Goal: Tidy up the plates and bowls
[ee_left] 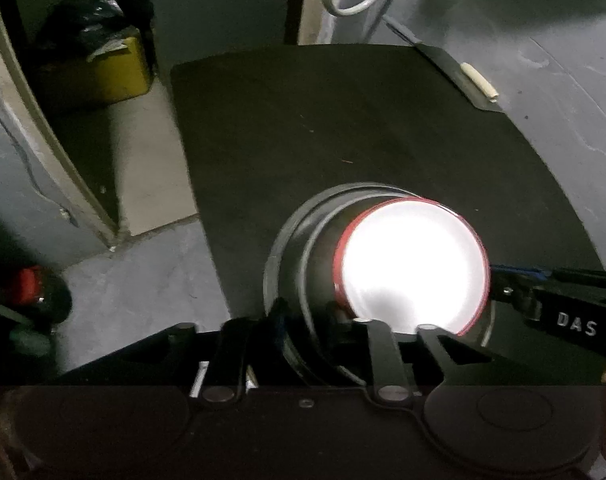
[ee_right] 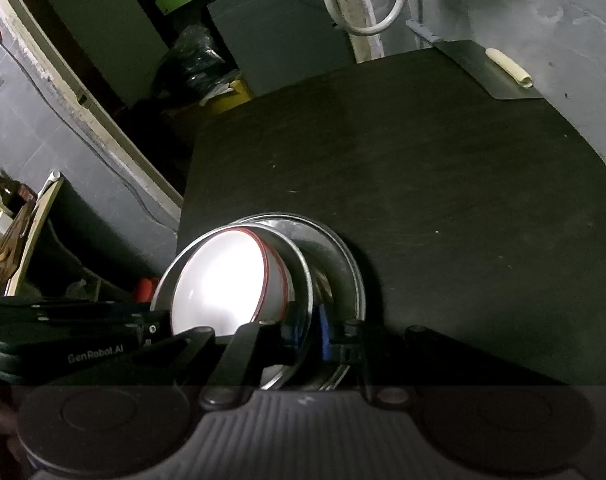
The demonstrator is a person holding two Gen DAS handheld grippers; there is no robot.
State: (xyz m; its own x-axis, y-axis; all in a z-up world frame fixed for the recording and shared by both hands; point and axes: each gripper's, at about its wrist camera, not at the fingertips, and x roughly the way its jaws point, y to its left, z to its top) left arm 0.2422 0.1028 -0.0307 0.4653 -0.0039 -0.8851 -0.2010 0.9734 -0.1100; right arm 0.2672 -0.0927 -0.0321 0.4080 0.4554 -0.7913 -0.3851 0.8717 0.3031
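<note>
Steel plates: 2 of them sit nested near my edge of the black table (ee_left: pixel 343 120), the inner steel plate (ee_right: pixel 303 280) resting inside the outer steel plate (ee_right: pixel 353 268).
Bowl: a white bowl (ee_left: pixel 411 268) with a red rim sits inside the inner steel plate, its inside glaring under the light.
Left claw: my left gripper (ee_left: pixel 307 316) points steeply down at the near side of the stack. Its jaws stand narrowly apart with the plates' rim between them, and the pads do not appear to press. I cannot tell which of the 2 rims it straddles.
Right claw: my right gripper (ee_right: pixel 307 332) is pinched nearly closed on the rim of the inner steel plate, 1 blue-padded finger (ee_right: pixel 323 332) outside the rim and the other inside, next to the bowl.
Far corner: a small white roll (ee_left: pixel 479 80) lies on a flat grey tray (ee_right: pixel 483 68), well apart from the stack.
Background: a yellow box (ee_left: pixel 115 64) stands on the floor past the table, and a white hose (ee_right: pixel 383 20) loops against the wall.
</note>
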